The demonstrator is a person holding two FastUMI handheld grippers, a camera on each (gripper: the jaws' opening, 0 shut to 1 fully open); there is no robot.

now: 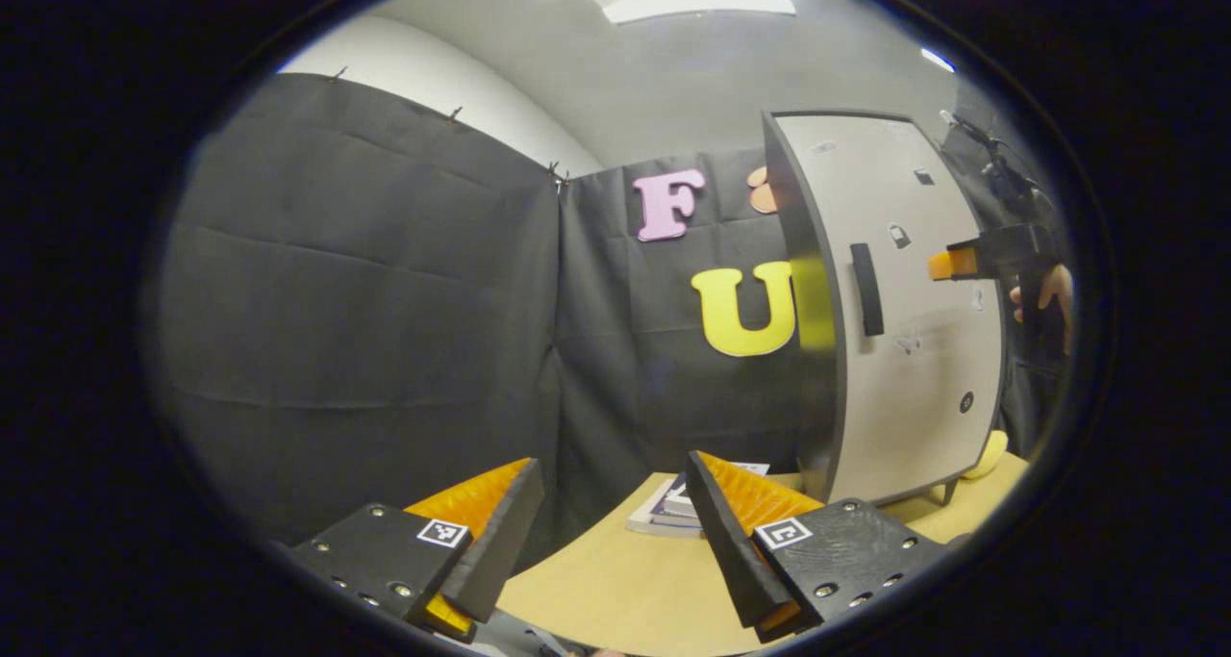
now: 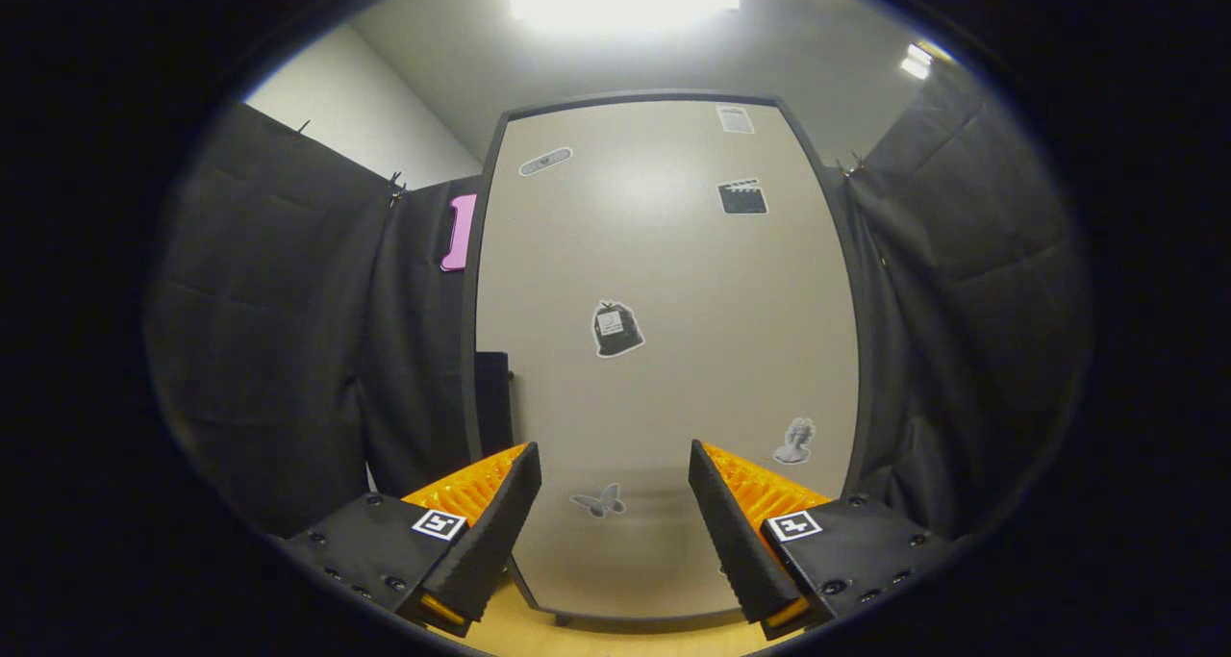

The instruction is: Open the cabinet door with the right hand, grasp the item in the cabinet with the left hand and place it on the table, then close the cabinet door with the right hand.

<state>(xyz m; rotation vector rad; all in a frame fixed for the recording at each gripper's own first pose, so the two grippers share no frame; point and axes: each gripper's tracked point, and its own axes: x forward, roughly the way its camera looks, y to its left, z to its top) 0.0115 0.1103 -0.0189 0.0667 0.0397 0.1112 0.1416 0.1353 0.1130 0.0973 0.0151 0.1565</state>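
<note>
Door seen shut; item hidden inside cabinet. Both grippers, left and right, held wide open, nothing held. Handle at door edge could be missed; cabinet might get pushed.

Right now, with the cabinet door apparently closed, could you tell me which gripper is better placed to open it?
The right gripper: it is open and faces the cabinet door squarely and close, near the handle. The left gripper hangs open over the table, off to the side.
</note>
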